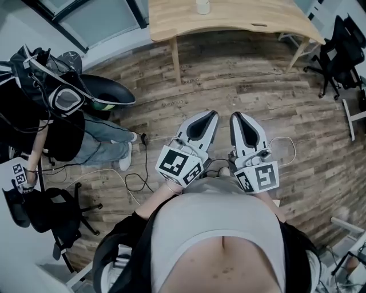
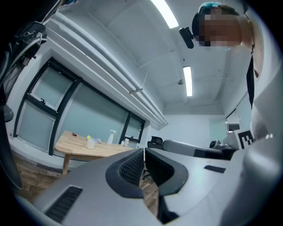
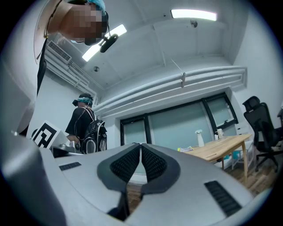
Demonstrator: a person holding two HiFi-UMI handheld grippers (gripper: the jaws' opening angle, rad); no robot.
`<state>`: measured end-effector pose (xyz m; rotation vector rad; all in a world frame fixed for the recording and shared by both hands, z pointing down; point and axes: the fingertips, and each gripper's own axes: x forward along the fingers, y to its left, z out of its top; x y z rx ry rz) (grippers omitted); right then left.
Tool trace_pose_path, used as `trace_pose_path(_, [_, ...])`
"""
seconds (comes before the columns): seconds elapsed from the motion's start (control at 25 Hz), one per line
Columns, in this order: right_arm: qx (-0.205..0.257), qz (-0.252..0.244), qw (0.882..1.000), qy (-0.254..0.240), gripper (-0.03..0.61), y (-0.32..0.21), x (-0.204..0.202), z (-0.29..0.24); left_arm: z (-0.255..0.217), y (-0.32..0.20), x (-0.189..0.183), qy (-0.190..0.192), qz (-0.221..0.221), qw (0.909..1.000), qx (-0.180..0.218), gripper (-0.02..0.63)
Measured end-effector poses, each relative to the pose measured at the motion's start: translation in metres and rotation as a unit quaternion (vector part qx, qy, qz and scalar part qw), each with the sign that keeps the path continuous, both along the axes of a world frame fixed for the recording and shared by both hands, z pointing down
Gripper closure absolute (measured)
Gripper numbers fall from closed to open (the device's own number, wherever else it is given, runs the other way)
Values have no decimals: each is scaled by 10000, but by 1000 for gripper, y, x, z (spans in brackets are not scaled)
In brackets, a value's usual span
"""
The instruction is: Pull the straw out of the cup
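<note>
A white cup (image 1: pixel 202 6) stands on the wooden table (image 1: pixel 251 20) at the far end of the room, well away from both grippers. In the left gripper view the cup (image 2: pixel 90 143) shows a small yellow straw at its top. My left gripper (image 1: pixel 213 114) and right gripper (image 1: pixel 235 116) are held side by side in front of my body, pointing toward the table over the wood floor. The left gripper (image 2: pixel 144 152) is shut with nothing between its pads. The right gripper (image 3: pixel 140 145) is likewise shut and empty.
A person with a backpack (image 1: pixel 34 114) stands at the left. Black office chairs sit at the right (image 1: pixel 343 51) and lower left (image 1: pixel 51 212). Cables (image 1: pixel 137 183) lie on the floor. A spray bottle (image 3: pixel 200 137) and small items stand on the table.
</note>
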<state>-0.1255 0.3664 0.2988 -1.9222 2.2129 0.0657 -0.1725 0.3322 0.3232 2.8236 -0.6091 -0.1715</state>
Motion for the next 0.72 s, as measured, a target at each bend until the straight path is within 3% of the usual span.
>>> trace_pose_path(0.44, [-114, 309, 9993, -177, 543, -11, -39, 10, 14, -16, -31, -95, 400, 9991, -100, 599])
trace_pose_path(0.72, [-191, 397, 9989, -148, 543, -27, -22, 24, 20, -34, -16, -21, 426, 9990, -121, 599])
